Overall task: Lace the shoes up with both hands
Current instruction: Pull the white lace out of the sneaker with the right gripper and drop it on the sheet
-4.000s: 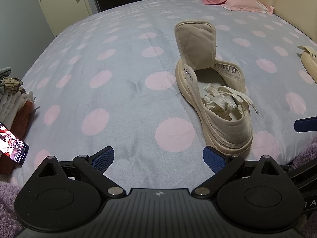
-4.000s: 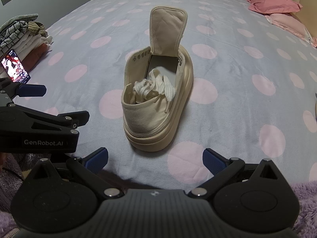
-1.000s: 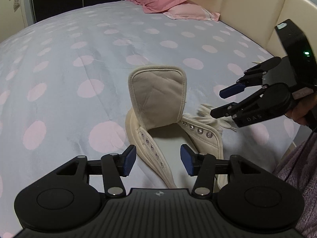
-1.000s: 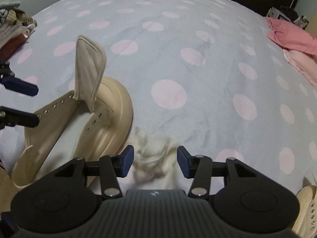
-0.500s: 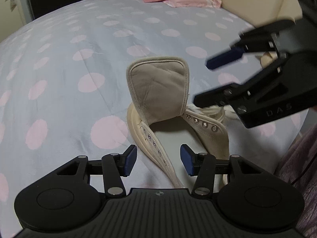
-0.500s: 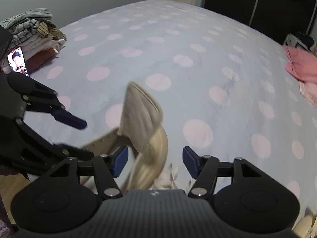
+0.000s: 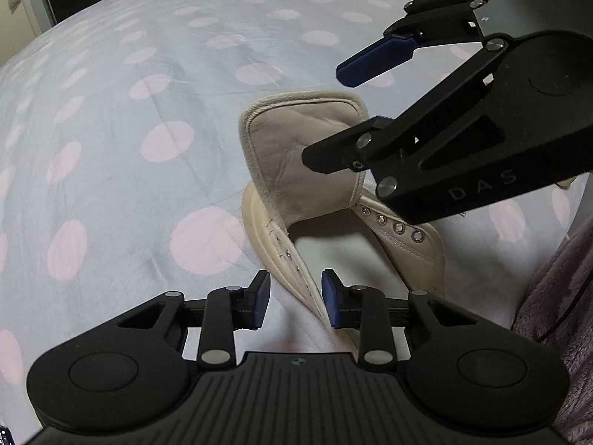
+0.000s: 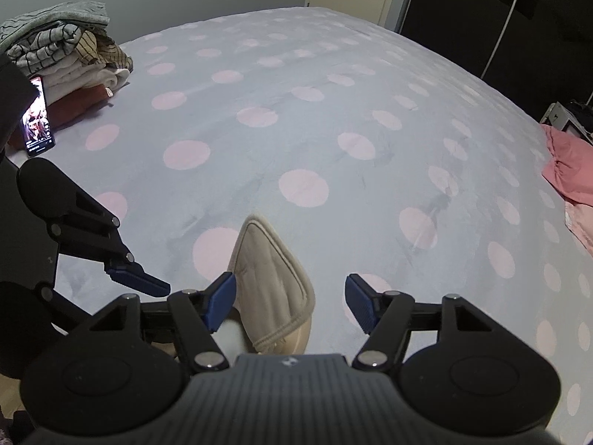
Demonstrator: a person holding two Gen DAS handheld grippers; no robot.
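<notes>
just one cream shoe (image 7: 374, 244), left gripper (image 7: 294, 298) closing around its eyelet flap, right gripper (image 8: 291, 306) open, empty

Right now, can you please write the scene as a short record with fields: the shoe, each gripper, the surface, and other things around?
shoe: cream shoe, no lace in the visible eyelets, tongue standing up
left gripper: left gripper closing around the shoe's eyelet edge, fingers not yet pressing it
right gripper: right gripper open, tongue between its fingers, nothing held
surface: bed cover, grey with pink dots
others: folded clothes, lit phone, pink pillow
</notes>
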